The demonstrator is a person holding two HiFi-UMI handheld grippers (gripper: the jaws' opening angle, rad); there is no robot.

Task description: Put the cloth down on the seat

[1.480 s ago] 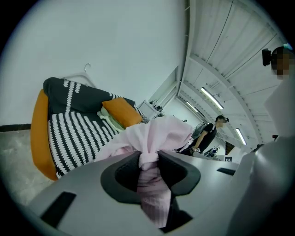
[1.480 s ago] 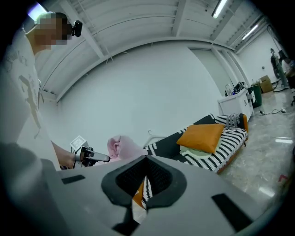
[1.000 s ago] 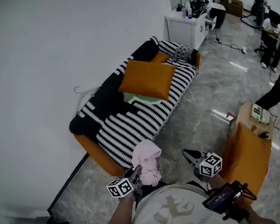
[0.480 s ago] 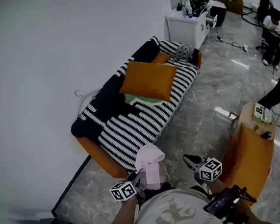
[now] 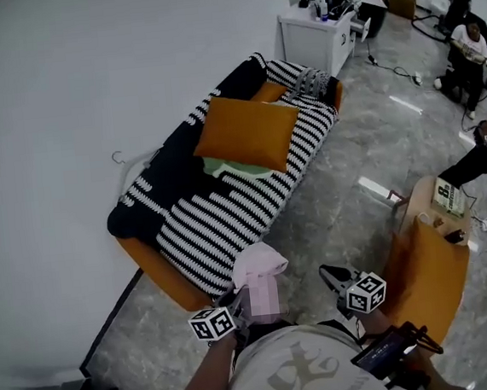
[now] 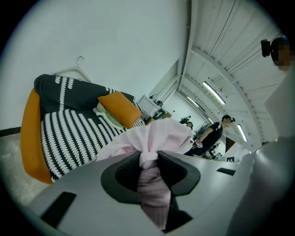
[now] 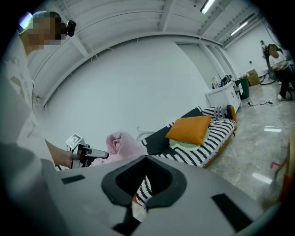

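Observation:
A bunched pink cloth (image 5: 257, 264) hangs in my left gripper (image 5: 236, 300), just off the near end of the black-and-white striped sofa seat (image 5: 220, 218). In the left gripper view the jaws (image 6: 148, 159) are shut on a gathered neck of the cloth (image 6: 159, 136), with the rest billowing ahead of them. My right gripper (image 5: 330, 273) is held beside it to the right, over the floor. Its jaws (image 7: 140, 201) are shut with nothing in them. The right gripper view shows the cloth (image 7: 122, 143) and the left gripper (image 7: 92, 153) at its left.
On the sofa lie an orange cushion (image 5: 244, 132) and a pale green cloth (image 5: 232, 169). A hanger (image 5: 125, 161) rests behind the backrest. An orange seat (image 5: 427, 275) stands at my right. Further off are a white cabinet (image 5: 318, 33) and people (image 5: 468, 39).
The left gripper has carried the pink cloth a little closer to the sofa's near end, and the cloth now sits more upright. The right gripper has barely shifted.

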